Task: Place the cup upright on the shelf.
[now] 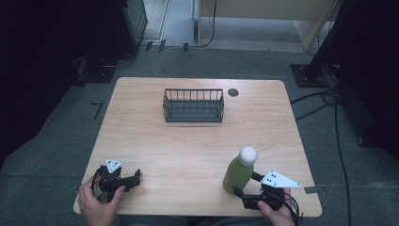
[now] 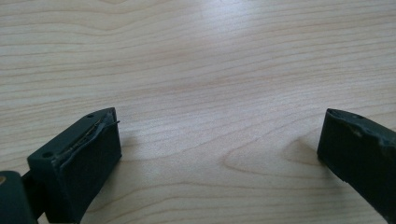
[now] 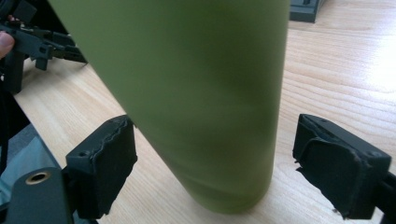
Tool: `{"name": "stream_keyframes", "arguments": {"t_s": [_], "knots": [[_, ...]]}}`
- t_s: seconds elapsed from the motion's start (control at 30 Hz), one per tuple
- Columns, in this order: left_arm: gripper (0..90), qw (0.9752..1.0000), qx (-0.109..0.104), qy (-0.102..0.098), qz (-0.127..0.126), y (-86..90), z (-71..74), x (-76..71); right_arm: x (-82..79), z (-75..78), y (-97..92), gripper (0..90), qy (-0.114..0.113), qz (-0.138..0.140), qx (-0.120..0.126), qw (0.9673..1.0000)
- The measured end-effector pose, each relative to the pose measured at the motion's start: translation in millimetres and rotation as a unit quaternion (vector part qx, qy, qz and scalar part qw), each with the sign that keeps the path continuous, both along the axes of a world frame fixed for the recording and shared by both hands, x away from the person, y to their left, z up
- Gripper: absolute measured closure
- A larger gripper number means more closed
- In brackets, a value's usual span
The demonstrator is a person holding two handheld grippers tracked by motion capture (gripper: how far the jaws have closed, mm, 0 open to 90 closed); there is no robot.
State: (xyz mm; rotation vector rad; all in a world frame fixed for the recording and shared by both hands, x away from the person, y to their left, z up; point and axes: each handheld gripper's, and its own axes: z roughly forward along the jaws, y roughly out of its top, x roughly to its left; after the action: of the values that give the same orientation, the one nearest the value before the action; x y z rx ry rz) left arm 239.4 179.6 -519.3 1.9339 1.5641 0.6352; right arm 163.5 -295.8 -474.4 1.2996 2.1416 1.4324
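Bottle stands near right on the worktop, between my right hand-held gripper's jaws, not yet clamped. Left hand-held gripper rests wide and empty. Grasp and carry to the far basket likely remain.

one green bottle with one white round cap stands at the near right of one wooden table. one dark wire basket sits at the far middle, and one small dark round disc lies just right of it at the far edge. two hand-held grippers are there: the left gripper at the near left, the right gripper at the near right. two hands hold them, one each.
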Motion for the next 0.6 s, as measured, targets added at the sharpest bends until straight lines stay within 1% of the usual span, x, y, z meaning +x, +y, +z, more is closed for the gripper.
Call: {"name": "stream_keyframes", "arguments": {"t_s": [0.03,0.07,0.17,0.2,0.23,0.6], "knots": [[0.0,1.0000,0.000,0.000,0.000,0.0,0.0,0.0,2.0,1.9,4.1,13.9,0.001,-0.002,0.003,1.0000],[0.0,1.0000,0.000,0.000,0.000,0.0,0.0,0.0,2.0,1.9,4.1,13.9,0.001,-0.002,0.003,1.0000],[0.0,1.0000,0.000,0.000,0.000,0.0,0.0,0.0,3.6,5.2,11.3,14.7,-0.002,-0.012,-0.007,0.9999],[0.0,1.0000,0.000,0.000,0.000,0.1,0.0,0.0,4.7,7.3,15.3,14.9,-0.009,-0.016,-0.013,0.9997],[0.0,1.0000,-0.001,0.000,0.000,0.1,0.0,0.0,5.1,8.1,16.5,14.9,-0.009,-0.019,-0.016,0.9997],[0.0,1.0000,0.000,0.000,0.000,0.1,0.0,0.0,13.9,12.5,26.7,13.5,-0.014,-0.034,-0.013,0.9993]]}}
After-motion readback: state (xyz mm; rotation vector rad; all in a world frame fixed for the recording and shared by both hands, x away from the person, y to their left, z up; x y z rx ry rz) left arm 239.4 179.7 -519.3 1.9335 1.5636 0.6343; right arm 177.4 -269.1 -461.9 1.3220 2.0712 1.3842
